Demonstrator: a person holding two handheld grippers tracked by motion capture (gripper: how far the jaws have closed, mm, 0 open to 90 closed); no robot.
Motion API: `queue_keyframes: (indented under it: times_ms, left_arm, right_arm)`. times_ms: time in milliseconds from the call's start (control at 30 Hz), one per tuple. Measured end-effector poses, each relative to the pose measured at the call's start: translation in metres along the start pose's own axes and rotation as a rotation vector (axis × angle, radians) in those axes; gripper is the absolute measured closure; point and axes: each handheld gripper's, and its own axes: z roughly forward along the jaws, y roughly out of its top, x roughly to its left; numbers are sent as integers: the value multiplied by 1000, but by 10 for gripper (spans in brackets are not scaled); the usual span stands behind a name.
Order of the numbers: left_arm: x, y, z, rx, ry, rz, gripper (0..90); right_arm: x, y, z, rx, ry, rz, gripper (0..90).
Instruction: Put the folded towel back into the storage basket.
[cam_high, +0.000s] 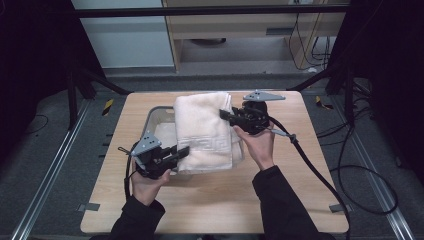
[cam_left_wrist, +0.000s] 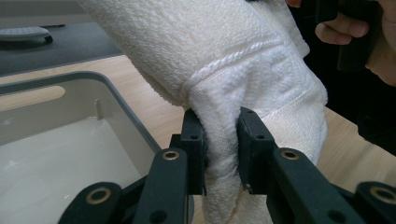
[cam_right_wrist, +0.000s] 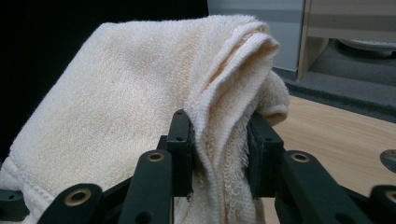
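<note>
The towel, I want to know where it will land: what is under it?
Under the towel, held by both tongs, sits a grey bin on the wooden table. The bin's pale floor looks bare where visible; the towel covers its right part.

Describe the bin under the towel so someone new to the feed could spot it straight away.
Start at the wooden table in the high view and look at its left-centre, under the folded cream towel held by the left gripper and right gripper. The bin is there: a shallow, grey-rimmed, rounded-corner tub with pale translucent walls, the table's one rigid container.
</note>
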Motion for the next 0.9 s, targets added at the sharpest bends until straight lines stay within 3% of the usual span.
queue_keyframes:
  times_ms: [567,900]
  left_arm:
    - [28,1,-21,-33,72,-40,740]
    - [43,0,-30,-33,119,-57,740]
  right_arm:
    - [23,20,36,-12,13,-45,671]
    - [33,25,57,-13,25,-45,671]
